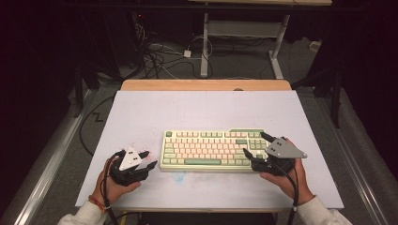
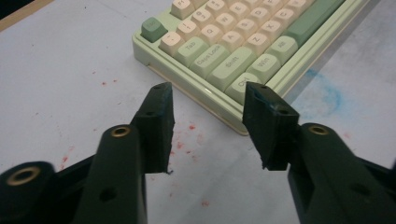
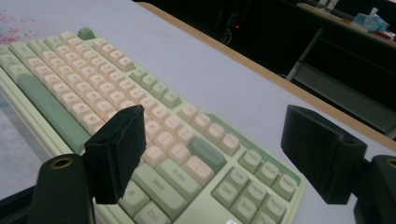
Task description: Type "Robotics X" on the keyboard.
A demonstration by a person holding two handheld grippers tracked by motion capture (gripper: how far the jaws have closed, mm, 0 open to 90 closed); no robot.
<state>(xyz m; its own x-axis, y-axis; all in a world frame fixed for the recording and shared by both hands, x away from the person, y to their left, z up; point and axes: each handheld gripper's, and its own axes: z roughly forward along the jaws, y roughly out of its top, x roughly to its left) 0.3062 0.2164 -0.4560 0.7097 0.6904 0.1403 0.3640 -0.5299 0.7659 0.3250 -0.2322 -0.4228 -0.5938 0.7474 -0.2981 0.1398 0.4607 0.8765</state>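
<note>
I have the mechanical keyboard (image 1: 211, 150) lying flat at the near middle of the white table (image 1: 141, 108). My right gripper (image 1: 256, 149) straddles its right end, jaws spread wide; my left gripper (image 1: 146, 159) hangs half-spread just off the left edge, holding nothing. It looks rigid and fairly heavy, with keycaps that could pop off, so I'd clamp the case ends.

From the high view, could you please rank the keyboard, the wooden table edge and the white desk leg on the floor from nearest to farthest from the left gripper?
1. The keyboard, just to the side of the left gripper, lying on the white table.
2. The wooden table edge, along the table's far side.
3. The white desk leg, on the floor beyond the table.
</note>
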